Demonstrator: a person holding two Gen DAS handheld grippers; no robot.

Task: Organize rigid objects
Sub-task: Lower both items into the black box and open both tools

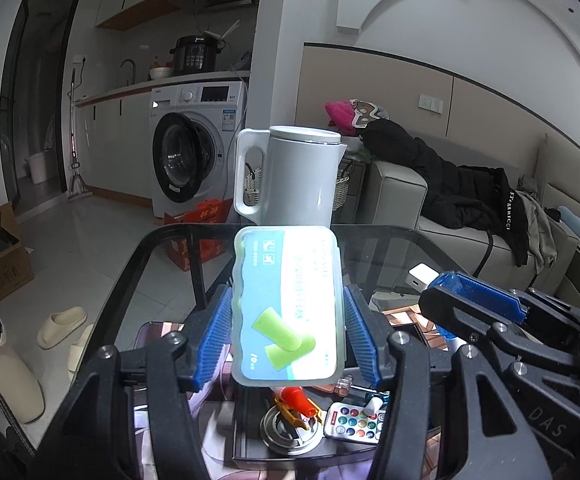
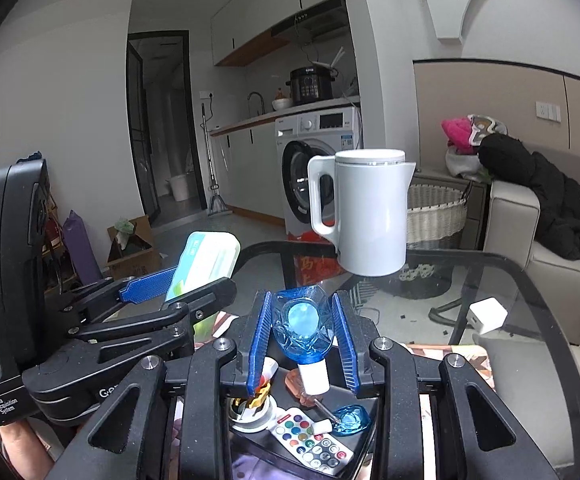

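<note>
Gripping an earplug box (image 1: 288,306) between both pads, the left gripper (image 1: 288,332) holds it above the glass table (image 1: 390,248). At its 3 o'clock, the right gripper (image 2: 304,340) clamps a blue bottle (image 2: 303,326). A white kettle (image 1: 294,176) stands at 12 o'clock.

A kettle (image 1: 290,176) is set at the far edge of the glass table (image 1: 390,248), handle turned left. An earplug box (image 1: 288,308) is held above the table between the fingers of the left gripper (image 1: 288,336), nearer than the kettle. To its right, a small bottle (image 2: 304,324) is held in the right gripper (image 2: 304,344), cap end toward the camera. Below both, a tray (image 2: 250,440) is seen, with a remote control (image 2: 312,440) lying in it. A charger block (image 2: 487,315) lies on the table at right. A washing machine (image 1: 194,152) stands behind the kettle at left, a sofa (image 1: 450,224) behind at right, and a woven basket (image 2: 436,212) between them.
</note>
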